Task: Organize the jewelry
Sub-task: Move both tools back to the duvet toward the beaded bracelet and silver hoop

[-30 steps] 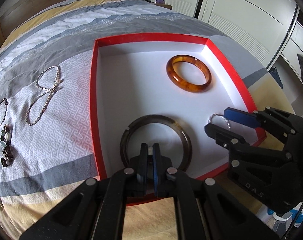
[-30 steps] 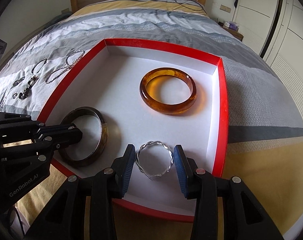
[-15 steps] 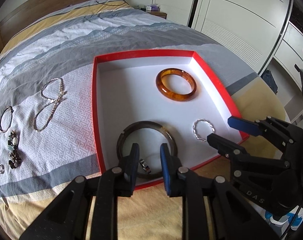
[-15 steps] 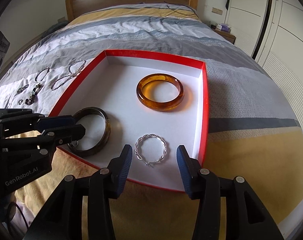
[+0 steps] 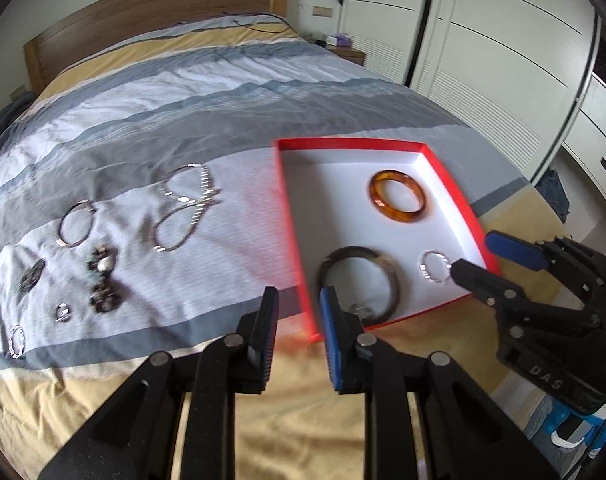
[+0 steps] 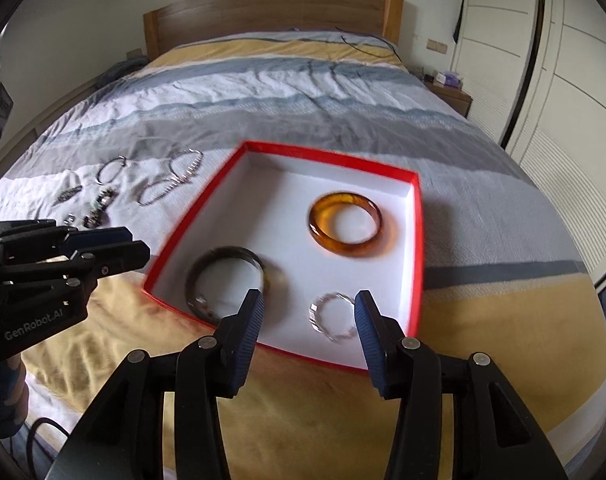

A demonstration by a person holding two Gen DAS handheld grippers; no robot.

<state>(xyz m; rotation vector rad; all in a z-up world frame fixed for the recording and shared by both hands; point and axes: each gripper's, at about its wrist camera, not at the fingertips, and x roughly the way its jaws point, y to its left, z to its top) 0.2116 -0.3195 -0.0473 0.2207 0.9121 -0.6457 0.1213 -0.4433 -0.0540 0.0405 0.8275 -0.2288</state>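
Observation:
A red box [image 5: 291,216] [image 6: 191,216] with a white floor lies on the bed. In it are an amber bangle [image 5: 397,197] [image 6: 345,225], a dark bangle [image 5: 359,282] [image 6: 227,280], a twisted silver bracelet [image 5: 435,266] [image 6: 331,316] and a small silver ring [image 5: 361,309] [image 6: 201,301] inside the dark bangle. My left gripper [image 5: 299,312] [image 6: 115,250] is open and empty, above the box's near left corner. My right gripper [image 6: 307,320] [image 5: 479,256] is open and empty, above the silver bracelet.
Loose jewelry lies on the bedspread left of the box: a silver chain necklace [image 5: 187,210] [image 6: 171,178], a thin hoop [image 5: 75,224], dark beaded pieces [image 5: 103,280] and small rings [image 5: 63,312]. White wardrobe doors [image 5: 503,40] stand right; a wooden headboard [image 6: 271,12] is at the back.
Left gripper opened, leaving the small ring inside the dark bangle, then pulled back and swung left. Right gripper stayed open and also pulled back from the silver bracelet.

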